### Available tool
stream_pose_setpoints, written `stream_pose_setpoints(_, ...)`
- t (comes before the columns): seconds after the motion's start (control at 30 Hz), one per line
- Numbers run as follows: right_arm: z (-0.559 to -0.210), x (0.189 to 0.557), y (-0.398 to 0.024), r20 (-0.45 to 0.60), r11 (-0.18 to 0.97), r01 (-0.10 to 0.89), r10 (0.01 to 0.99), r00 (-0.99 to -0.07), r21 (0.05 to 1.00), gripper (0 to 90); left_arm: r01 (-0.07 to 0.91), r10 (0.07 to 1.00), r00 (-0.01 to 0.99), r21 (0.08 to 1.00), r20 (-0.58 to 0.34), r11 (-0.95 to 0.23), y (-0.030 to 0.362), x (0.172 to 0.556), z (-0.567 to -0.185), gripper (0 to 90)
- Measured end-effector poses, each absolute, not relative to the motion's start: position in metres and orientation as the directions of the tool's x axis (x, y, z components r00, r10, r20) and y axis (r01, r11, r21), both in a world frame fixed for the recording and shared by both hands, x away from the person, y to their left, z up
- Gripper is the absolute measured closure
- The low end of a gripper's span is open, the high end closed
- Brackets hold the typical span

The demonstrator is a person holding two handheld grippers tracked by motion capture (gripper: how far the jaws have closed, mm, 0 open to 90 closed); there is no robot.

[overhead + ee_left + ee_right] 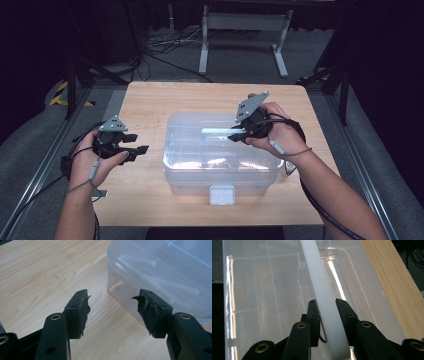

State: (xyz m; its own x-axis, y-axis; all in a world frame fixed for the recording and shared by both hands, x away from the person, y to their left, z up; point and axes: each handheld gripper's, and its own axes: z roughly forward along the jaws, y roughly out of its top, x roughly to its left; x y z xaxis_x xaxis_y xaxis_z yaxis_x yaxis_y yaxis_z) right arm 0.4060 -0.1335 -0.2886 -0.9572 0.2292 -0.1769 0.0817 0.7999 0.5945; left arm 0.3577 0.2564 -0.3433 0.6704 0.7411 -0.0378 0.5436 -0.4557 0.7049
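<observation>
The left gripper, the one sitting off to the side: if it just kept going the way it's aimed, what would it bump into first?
Most likely the clear plastic box. The left gripper, jaws open, aims at its near corner across bare table; how far off is hard to judge.

We can read no text, label, brand, number or sign in any of the three views. The small pale square tab [222, 195] at the front of the clear plastic lidded storage box [220, 155] is too blurred for us to tell whether anything is printed on it. The yellow-and-black striped marking [60, 95] on the grey floor left of the light wooden table [150, 105] carries no lettering.
</observation>
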Motion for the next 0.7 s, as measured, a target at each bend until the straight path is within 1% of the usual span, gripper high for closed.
stream_pose_setpoints(0.17,-0.286,0.41,-0.134,-0.163,0.798,0.096,0.237,-0.958,0.595,74.7,0.542,0.74,0.671,0.706,-0.037,-0.456,0.257,0.357,-0.343,42.8)
stream_pose_setpoints(0.37,-0.281,0.415,-0.132,-0.153,0.815,0.105,0.23,-0.961,0.57,74.5,0.541,0.742,0.67,0.708,-0.036,-0.454,0.257,0.356,-0.343,42.8)
stream_pose_setpoints(0.7,-0.271,0.427,-0.132,-0.14,0.809,0.119,0.241,-0.96,0.576,73.7,0.543,0.75,0.661,0.709,-0.03,-0.45,0.262,0.349,-0.343,42.9)
